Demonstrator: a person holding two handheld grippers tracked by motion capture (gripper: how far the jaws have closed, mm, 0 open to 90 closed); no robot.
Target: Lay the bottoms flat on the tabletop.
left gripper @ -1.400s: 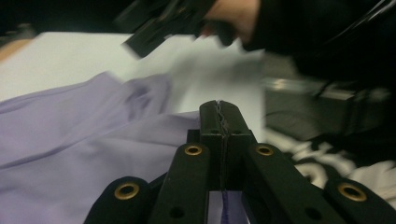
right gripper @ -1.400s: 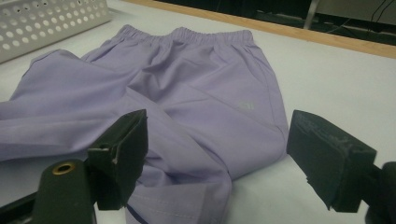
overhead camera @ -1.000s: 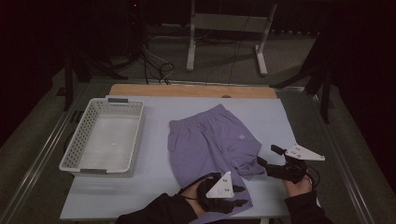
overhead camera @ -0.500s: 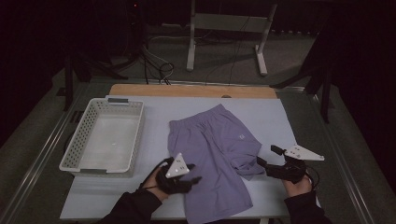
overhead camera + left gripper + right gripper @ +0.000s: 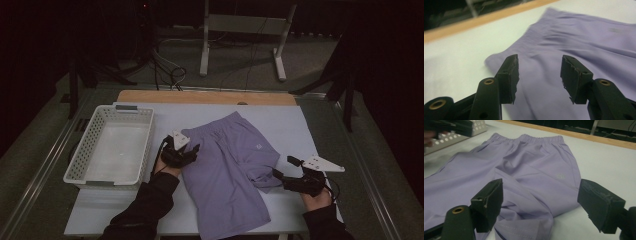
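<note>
From above, the purple shorts (image 5: 232, 170) lie flat mid-surface (image 5: 300, 125), beside the white basket (image 5: 112, 145); the left claw (image 5: 192, 150) sits at their waistband corner, the right claw (image 5: 282, 167) by the folded leg. Along the left claw, the jaws stand apart over thin, limp cloth. Along the right claw, the jaws gape too; the hem fold (image 5: 524, 227) looks the easiest pinch.

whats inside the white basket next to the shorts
The white basket holds nothing visible: its pale floor is bare in the high view. The purple shorts lie on the table beside it. The strip of floor just behind its near wall is hidden.
</note>
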